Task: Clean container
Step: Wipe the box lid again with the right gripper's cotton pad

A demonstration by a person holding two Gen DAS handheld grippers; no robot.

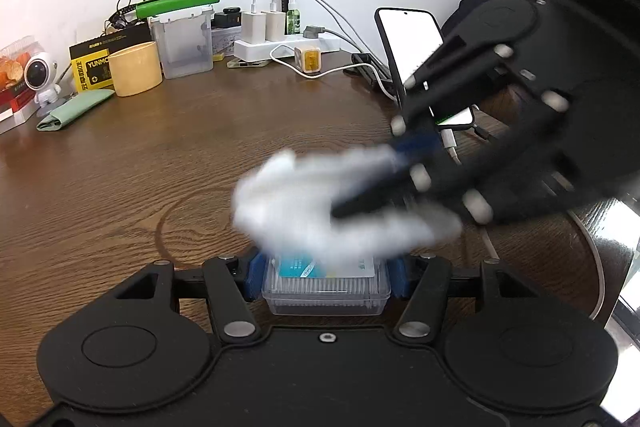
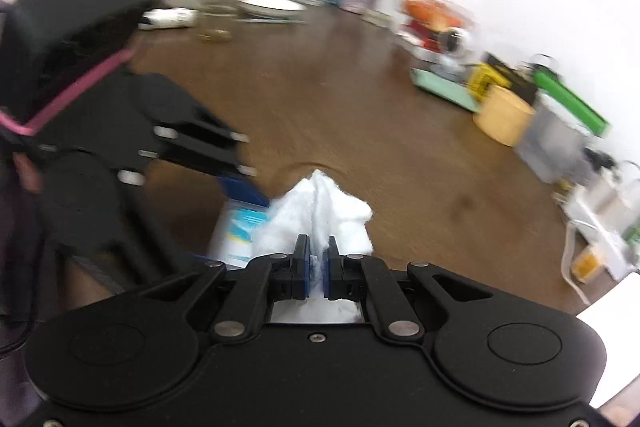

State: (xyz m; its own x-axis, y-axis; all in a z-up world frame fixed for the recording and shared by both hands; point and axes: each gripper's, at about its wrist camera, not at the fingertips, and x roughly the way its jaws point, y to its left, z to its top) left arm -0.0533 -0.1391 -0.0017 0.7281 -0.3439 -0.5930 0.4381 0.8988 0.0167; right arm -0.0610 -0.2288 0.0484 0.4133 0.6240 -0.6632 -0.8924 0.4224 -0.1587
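A small clear plastic container of cotton swabs with a blue-and-white label is clamped between the blue pads of my left gripper, low in the left wrist view. My right gripper comes in from the right, shut on a crumpled white tissue that lies blurred over the container's top. In the right wrist view my right gripper pinches the white tissue; the container sits just left of it, held by the left gripper.
The brown wooden table carries a yellow cup, a clear box, a power strip with cables, a phone on a stand, and a toy astronaut. Bowls and plates stand at the far end.
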